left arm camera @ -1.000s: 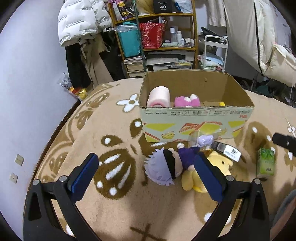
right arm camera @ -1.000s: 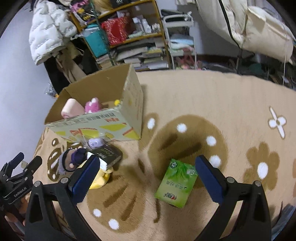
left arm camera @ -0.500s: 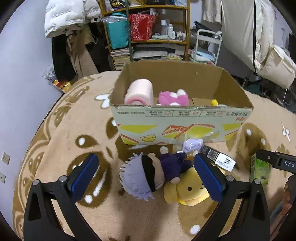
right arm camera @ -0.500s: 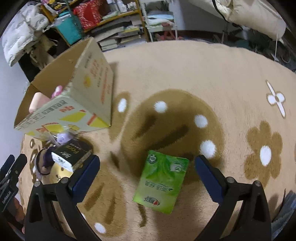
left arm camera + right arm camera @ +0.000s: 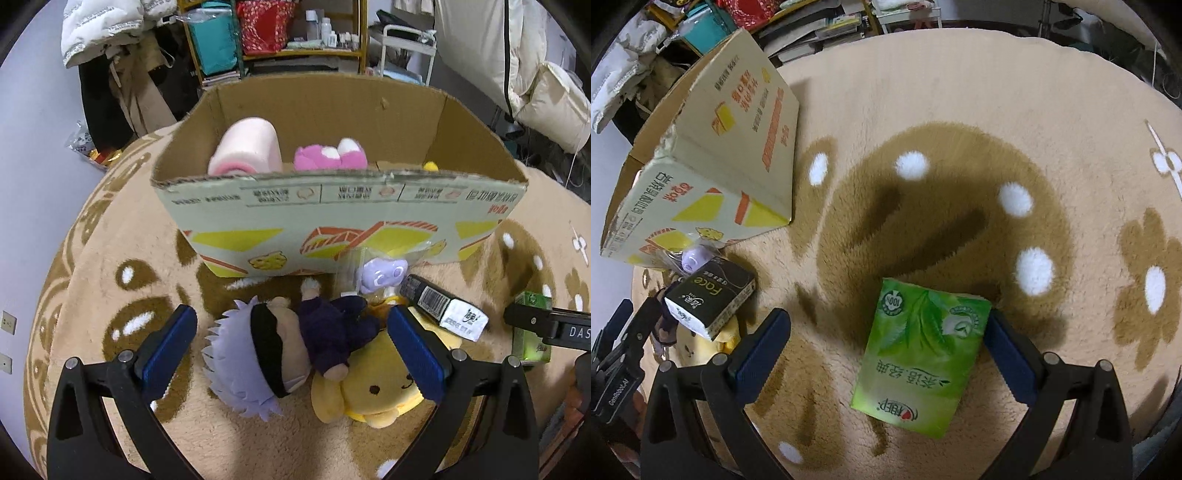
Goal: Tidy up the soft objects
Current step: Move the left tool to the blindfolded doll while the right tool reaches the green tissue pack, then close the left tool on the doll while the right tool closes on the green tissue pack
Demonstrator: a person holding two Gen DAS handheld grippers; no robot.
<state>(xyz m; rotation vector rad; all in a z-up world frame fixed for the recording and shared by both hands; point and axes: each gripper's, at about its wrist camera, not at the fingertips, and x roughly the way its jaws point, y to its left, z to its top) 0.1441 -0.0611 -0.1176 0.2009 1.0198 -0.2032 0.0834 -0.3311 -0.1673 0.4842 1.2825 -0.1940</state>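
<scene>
A white-haired doll (image 5: 273,354) in dark clothes lies on the rug in front of the cardboard box (image 5: 332,221), on a yellow plush (image 5: 369,387). My left gripper (image 5: 291,343) is open with its pads either side of the doll. A small purple toy (image 5: 380,273) in clear wrap and a black tissue pack (image 5: 443,314) lie beside them. A pink roll (image 5: 243,147) and a pink plush (image 5: 328,155) sit in the box. My right gripper (image 5: 886,347) is open, low over a green tissue pack (image 5: 919,354) that lies between its pads.
Everything rests on a beige rug (image 5: 942,129) with brown and white patterns. The box (image 5: 713,147) stands left of the right gripper. Shelves (image 5: 295,33), hanging coats (image 5: 110,29) and a trolley (image 5: 402,48) crowd the far side. A wall (image 5: 29,166) runs along the left.
Both grippers have moved forward and down. The left now straddles the white-haired doll, closer to the box. The right has closed in over the green tissue pack.
</scene>
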